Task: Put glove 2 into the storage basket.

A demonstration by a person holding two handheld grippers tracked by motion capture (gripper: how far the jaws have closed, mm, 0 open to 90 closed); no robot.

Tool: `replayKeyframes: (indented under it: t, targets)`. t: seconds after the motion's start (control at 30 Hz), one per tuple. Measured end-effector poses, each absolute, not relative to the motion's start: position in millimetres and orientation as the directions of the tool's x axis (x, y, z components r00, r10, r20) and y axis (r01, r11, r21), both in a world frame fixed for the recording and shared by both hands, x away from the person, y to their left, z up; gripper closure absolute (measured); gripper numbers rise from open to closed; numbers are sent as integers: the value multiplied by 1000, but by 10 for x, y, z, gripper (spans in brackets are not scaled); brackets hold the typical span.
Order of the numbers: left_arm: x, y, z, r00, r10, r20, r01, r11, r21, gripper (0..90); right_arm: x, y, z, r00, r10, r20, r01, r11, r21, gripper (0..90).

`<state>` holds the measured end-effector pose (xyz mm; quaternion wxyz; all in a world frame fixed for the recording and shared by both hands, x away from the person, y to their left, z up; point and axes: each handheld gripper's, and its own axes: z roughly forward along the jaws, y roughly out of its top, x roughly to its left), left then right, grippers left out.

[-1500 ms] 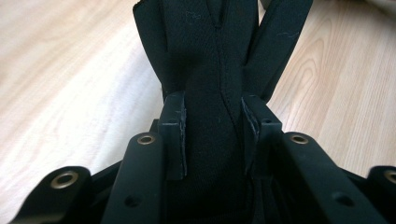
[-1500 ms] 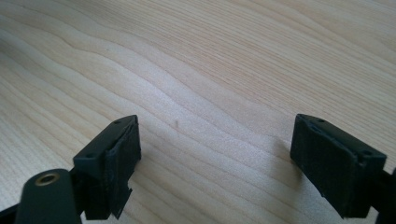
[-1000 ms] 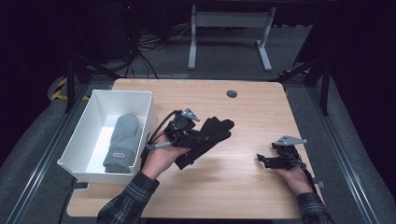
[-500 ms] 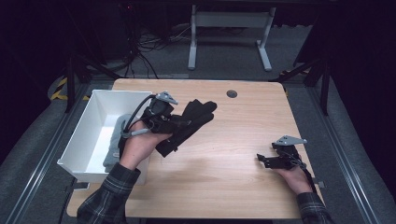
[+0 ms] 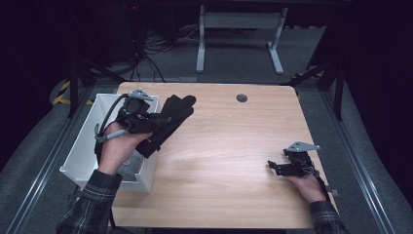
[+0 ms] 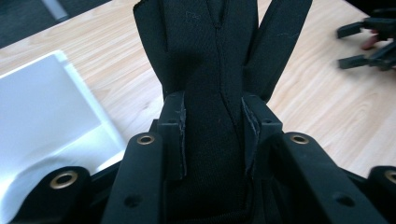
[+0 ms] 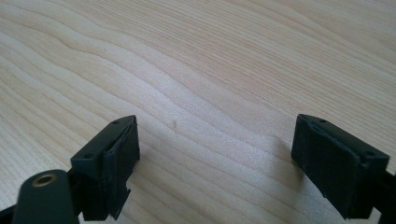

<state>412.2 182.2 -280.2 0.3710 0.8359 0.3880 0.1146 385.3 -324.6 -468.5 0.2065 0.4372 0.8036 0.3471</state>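
The black glove [image 5: 165, 124] hangs pinched in the left gripper [image 5: 146, 122], lifted off the table [image 5: 229, 146] and held over its left edge, right where the long right wall of the white bin [image 5: 80, 151] meets the wood. In the left gripper view the two jaws press in on the glove's [image 6: 215, 70] middle from either side, with its fingers fanning out beyond them toward the table's far edge. The glove's cuff end dips toward the bin's near right corner, while the fingertips reach out over bare wood (so it straddles the rim rather than sitting inside). The bin stands along the table's left edge, and its floor in the left gripper view shows plain white. The person's left hand [image 5: 117, 148] grips the tool from over the bin, the plaid sleeve [image 5: 92, 204] coming in at the near left corner. Well apart, close to the near right corner, the right gripper [image 5: 280, 165] lies low on the wood; its jaws are spread wide with nothing between them but wood grain. The wide middle of the table between the two grippers is open wood, and a small dark hole [image 5: 241, 98] sits by the far edge.
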Motion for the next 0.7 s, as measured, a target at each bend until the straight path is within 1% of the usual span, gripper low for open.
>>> replayKeyframes:
  t: [0.2,0.23,0.27,0.3,0.4,0.5,0.57,0.7]
  targets:
    - [4108,2155,-2818,600,795,-83,599,-379,705,659,3854,-3245,-4685,-532,846,-28,559,376,739,158]
    - [4108,2155,-2818,600,795,-83,599,-379,705,659,3853,-3245,-4685,-531,847,-29,560,377,738,158]
    - [4104,2258,-2835,577,813,-81,611,-364,703,659,3854,-3245,-4685,-532,846,-28,559,376,739,159]
    - [4104,2258,-2835,577,813,-81,611,-364,703,659,3854,-3245,-4685,-532,846,-28,559,376,739,158]
    - [4104,2431,-2901,526,847,-81,640,-332,693,659,3854,-3245,-4685,-532,846,-28,559,376,739,159]
    - [4106,2508,-2941,499,863,-82,655,-313,688,658,3854,-3245,-4685,-531,847,-29,560,376,738,159]
    - [4110,2598,-3005,459,885,-75,676,-294,676,659,3854,-3245,-4685,-531,847,-29,559,376,739,159]
    - [4119,2649,-3087,437,895,-85,695,-276,664,658,3854,-3245,-4685,-531,847,-29,560,376,738,159]
